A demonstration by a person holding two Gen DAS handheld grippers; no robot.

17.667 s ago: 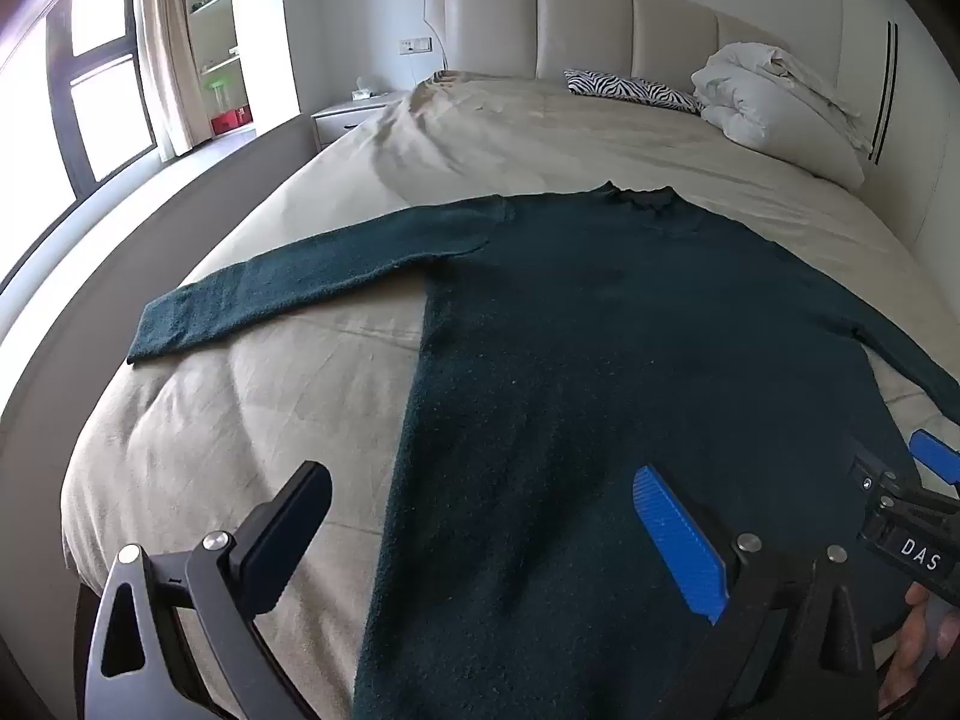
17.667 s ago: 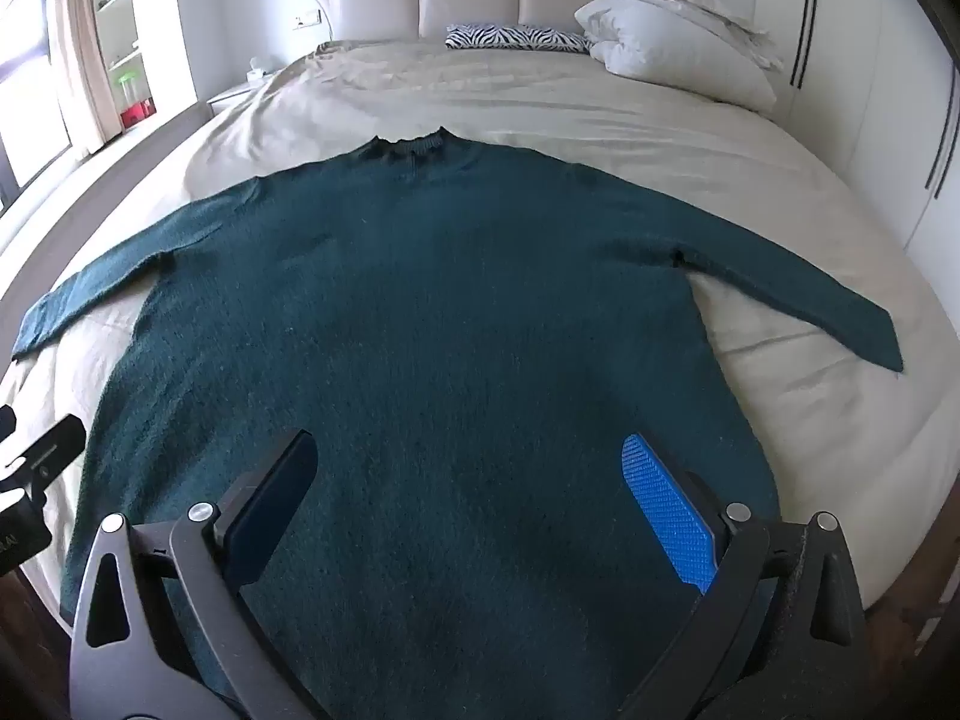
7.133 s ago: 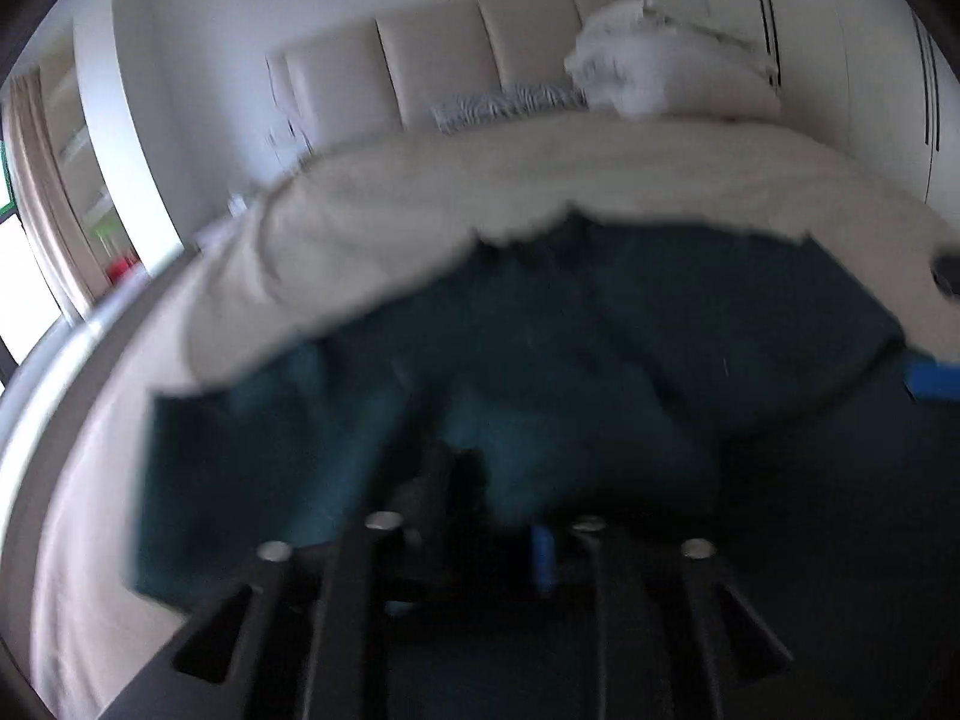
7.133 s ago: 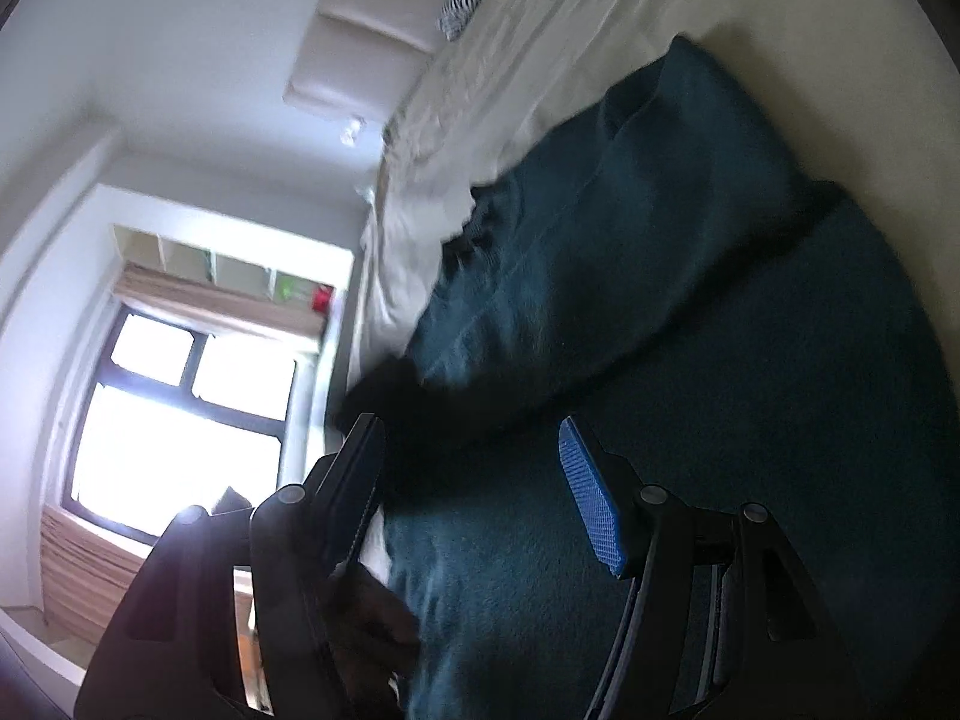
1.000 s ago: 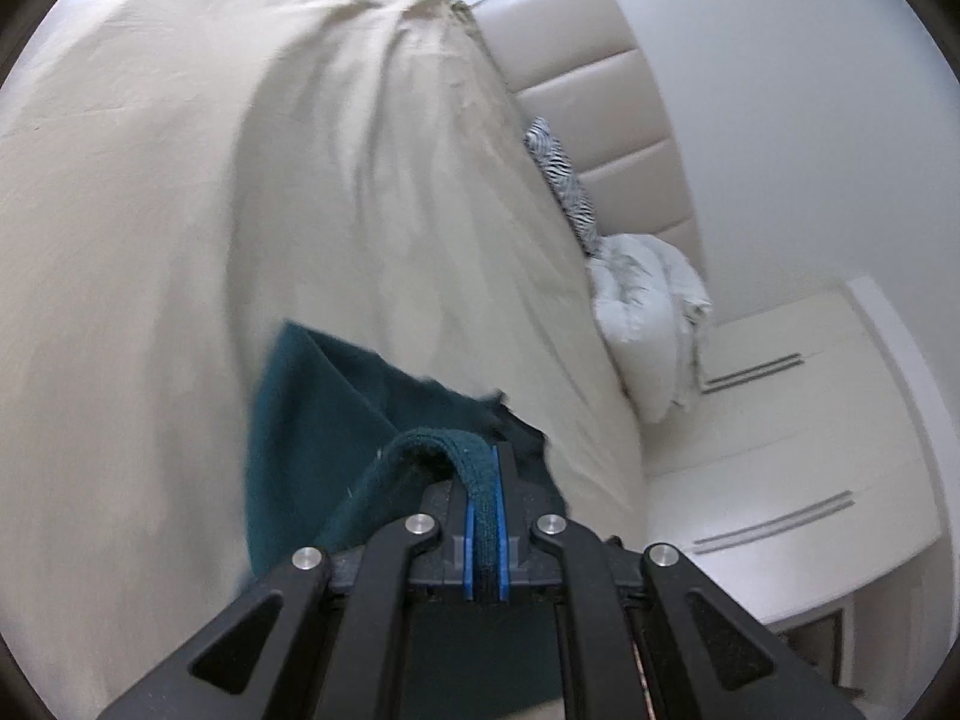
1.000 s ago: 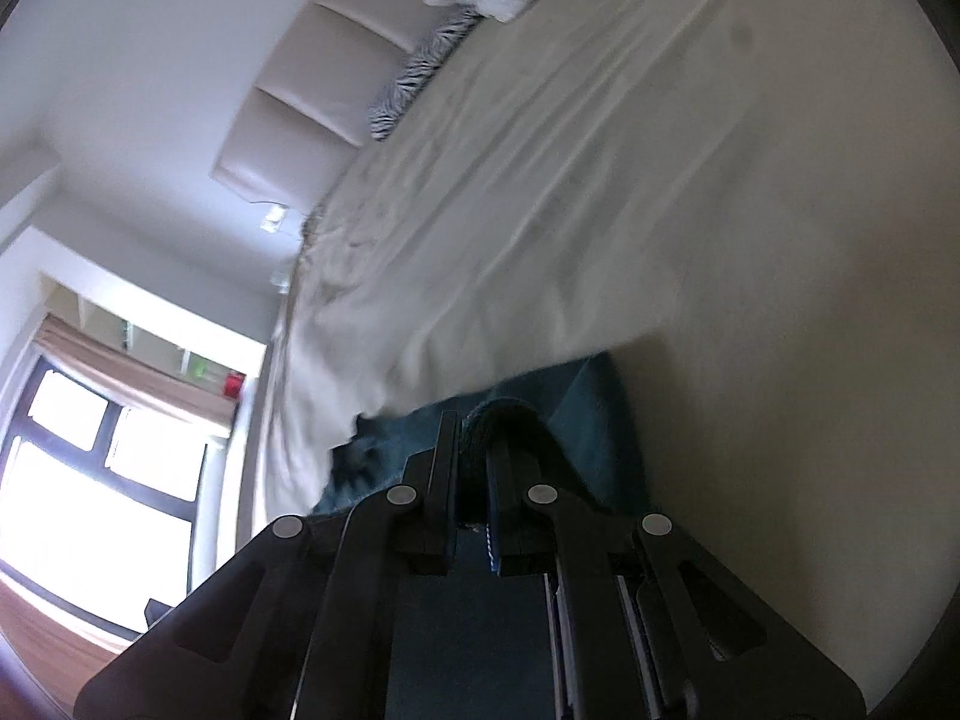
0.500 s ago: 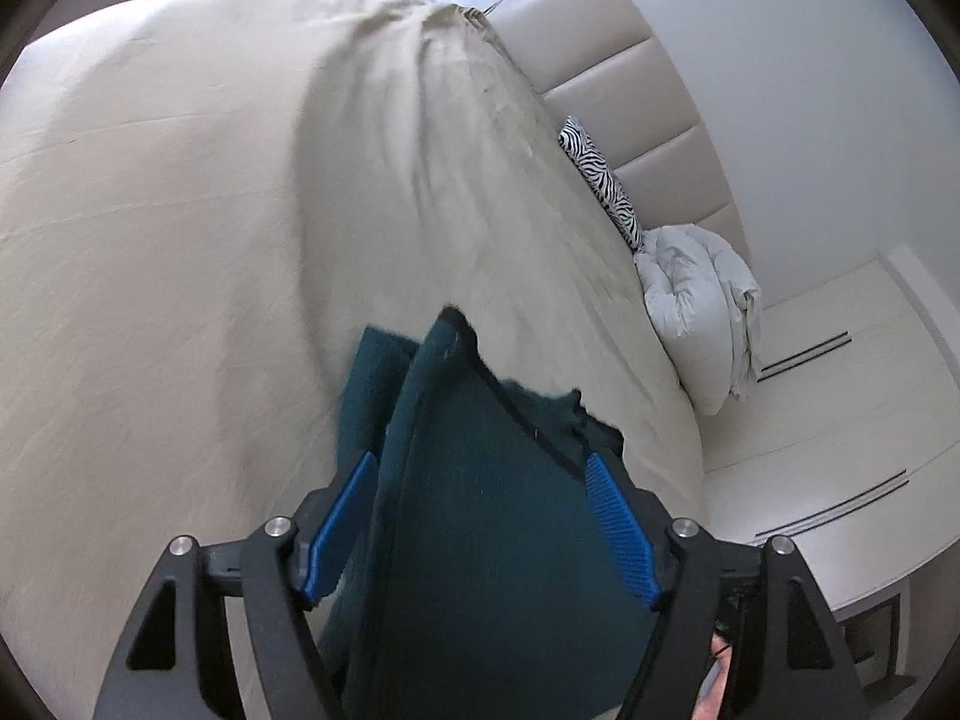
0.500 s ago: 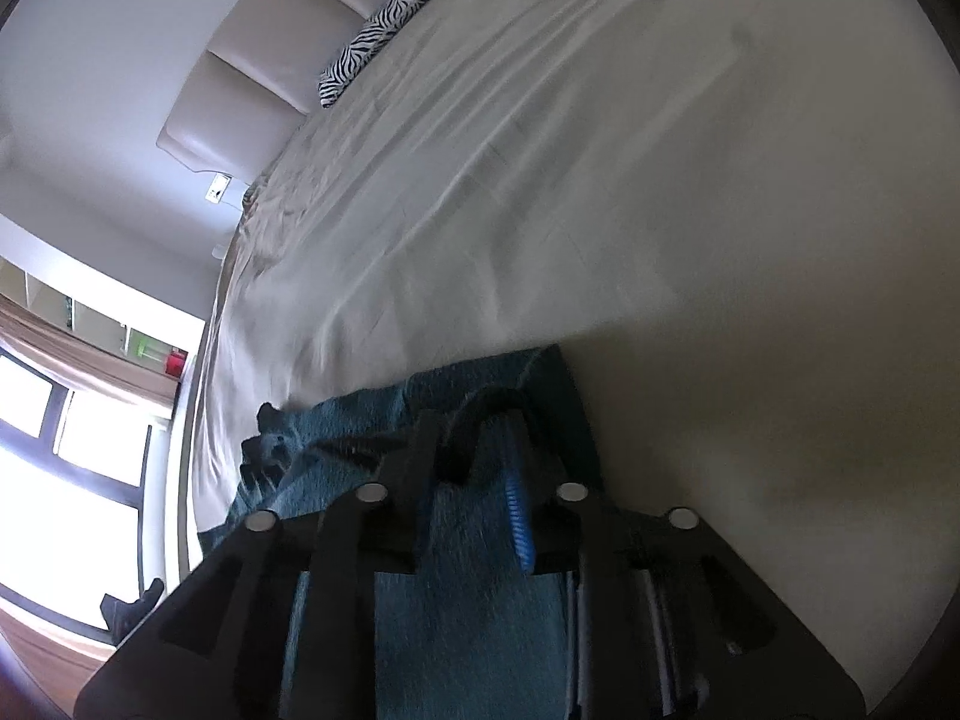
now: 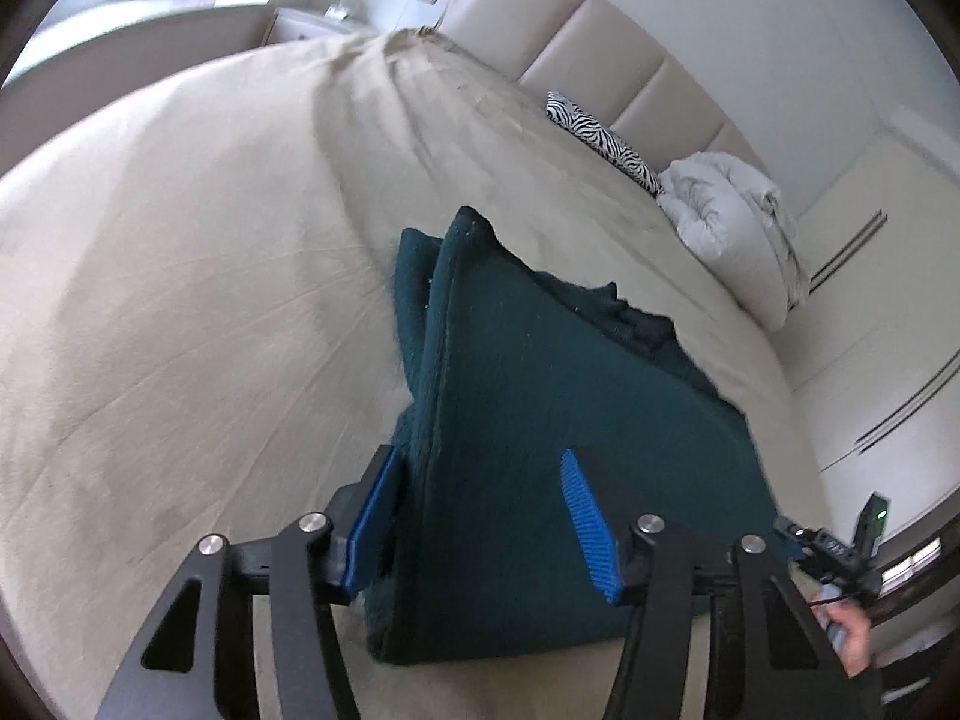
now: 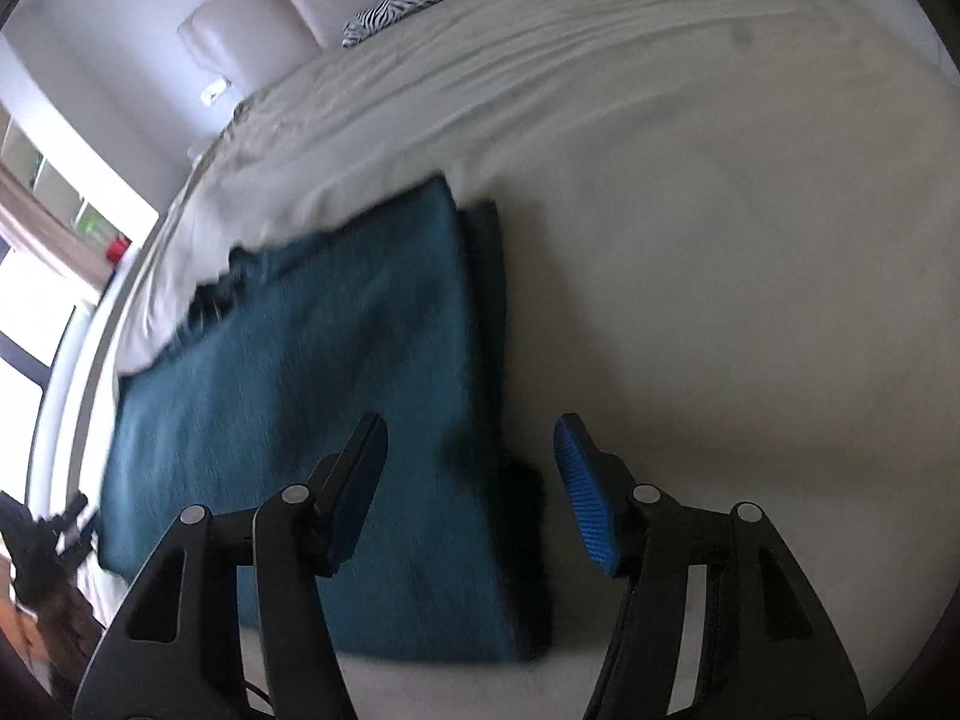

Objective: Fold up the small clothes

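— What sort of room is this?
— A bedroom in a home. A wide bed (image 9: 180, 276) under a beige sheet fills both views, with a padded headboard (image 9: 600, 60) against the wall.
— Anything else?
— A zebra-print pillow (image 9: 597, 141) and a bundled white duvet (image 9: 732, 222) at the head, a nightstand (image 9: 306, 24) beside it, white wardrobe doors (image 9: 870, 324), and a window (image 10: 24, 312) with shelves (image 10: 36, 174).

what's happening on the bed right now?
A person with tongs in each hand is folding a dark teal sweater on the beige bed. It lies in a folded stack. Both the left tongs and right tongs have just been opening and stand open over the sweater's edges, pressing on nothing.
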